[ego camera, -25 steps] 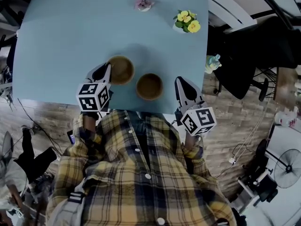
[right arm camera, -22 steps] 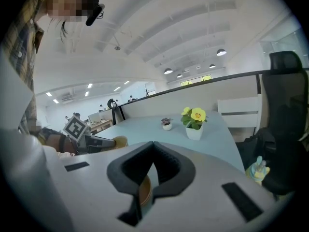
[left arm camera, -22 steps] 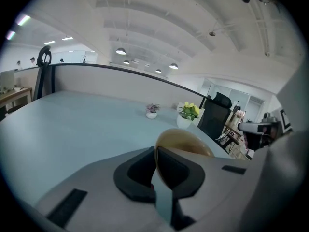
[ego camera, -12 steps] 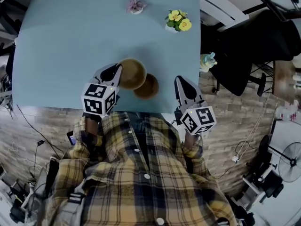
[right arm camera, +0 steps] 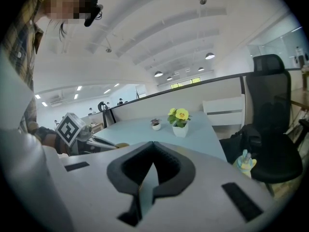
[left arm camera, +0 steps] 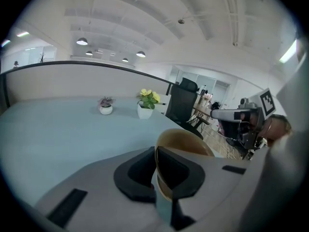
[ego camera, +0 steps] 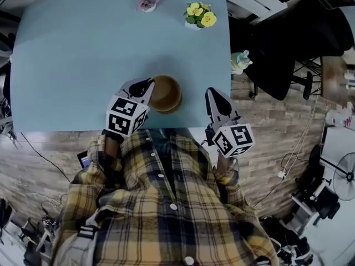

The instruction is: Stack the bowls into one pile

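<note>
Hiding: upper bowl (ego camera: 166, 92) covers the lower bowl (ego camera: 173, 110) except a rim sliver; contact between them unclear.
Left hand-held gripper (ego camera: 148, 86): clenched on upper bowl's rim, which lies just ahead of its tips.
Upper bowl: mouth up, round.
Right hand-held gripper (ego camera: 214, 95): clenched, empty, upper bowl to its left.

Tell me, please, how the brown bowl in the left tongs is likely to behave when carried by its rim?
Probably stiff: the bowl looks evenly round though the left tongs pinch only its rim. Likely light, since that thin edge grip carries it. It may pivot or slip, gripped on one side.
</note>
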The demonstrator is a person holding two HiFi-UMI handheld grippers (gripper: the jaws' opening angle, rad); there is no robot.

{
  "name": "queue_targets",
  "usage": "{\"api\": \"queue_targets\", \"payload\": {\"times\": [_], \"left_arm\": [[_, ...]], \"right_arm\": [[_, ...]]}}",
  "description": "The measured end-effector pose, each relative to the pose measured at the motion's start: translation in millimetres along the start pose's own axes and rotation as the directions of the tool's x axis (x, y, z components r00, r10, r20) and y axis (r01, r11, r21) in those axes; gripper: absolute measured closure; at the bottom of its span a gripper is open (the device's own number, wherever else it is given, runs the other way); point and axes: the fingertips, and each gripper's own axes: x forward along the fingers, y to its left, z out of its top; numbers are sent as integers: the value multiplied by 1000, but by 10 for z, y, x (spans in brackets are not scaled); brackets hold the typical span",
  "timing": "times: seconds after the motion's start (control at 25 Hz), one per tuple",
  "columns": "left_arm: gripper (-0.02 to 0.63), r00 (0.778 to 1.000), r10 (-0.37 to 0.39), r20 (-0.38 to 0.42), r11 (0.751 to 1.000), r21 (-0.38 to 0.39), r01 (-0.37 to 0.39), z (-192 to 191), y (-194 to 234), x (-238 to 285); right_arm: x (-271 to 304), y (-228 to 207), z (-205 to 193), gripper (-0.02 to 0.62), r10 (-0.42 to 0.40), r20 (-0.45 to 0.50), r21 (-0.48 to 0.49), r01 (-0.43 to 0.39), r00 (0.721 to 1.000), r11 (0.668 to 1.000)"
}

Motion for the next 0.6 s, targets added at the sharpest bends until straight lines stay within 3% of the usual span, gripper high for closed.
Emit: {"api": "queue_targets", "payload": {"times": [0.24,0.6], "left_arm": [[598,997,-39,-60,999,8,39,-173,-89,152],[597,992,-36,-121,996,73,45,-359,-121,247]], "right_arm": [[-61,-76,-66,592,-34,-5,24,35,999,999],[-87,-72,-155,592,-53,-21,46,54,998,997]]}}
